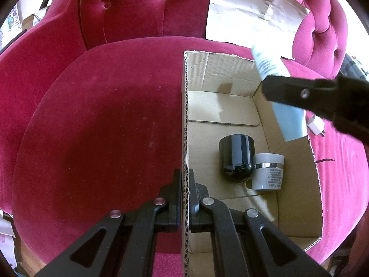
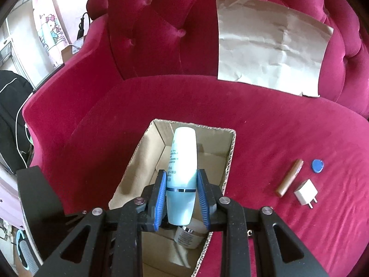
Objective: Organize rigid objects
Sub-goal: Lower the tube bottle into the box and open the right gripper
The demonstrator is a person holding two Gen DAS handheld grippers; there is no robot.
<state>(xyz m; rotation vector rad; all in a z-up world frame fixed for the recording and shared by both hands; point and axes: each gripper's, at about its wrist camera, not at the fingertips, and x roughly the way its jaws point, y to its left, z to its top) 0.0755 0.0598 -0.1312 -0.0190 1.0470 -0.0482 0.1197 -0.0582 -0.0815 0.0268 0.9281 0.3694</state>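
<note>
An open cardboard box (image 1: 230,106) (image 2: 147,157) sits on a red velvet sofa. My left gripper (image 1: 185,180) is shut on the box's left wall (image 1: 184,120). Inside lie a black jar (image 1: 236,160) and a grey-white cream jar (image 1: 268,172) (image 2: 188,236), side by side. My right gripper (image 2: 181,182) is shut on a pale blue and white tube (image 2: 182,164) (image 1: 288,120), held over the box with its white end pointing away. In the left wrist view that gripper (image 1: 299,93) reaches in from the right above the box's right wall.
On the seat right of the box lie a brown cylinder (image 2: 289,177), a blue pick-shaped piece (image 2: 317,166) and a white plug adapter (image 2: 305,195) (image 1: 316,127). A crumpled paper sheet (image 2: 269,43) (image 1: 251,13) leans on the sofa back. Seat cushion (image 1: 103,127) spreads left of the box.
</note>
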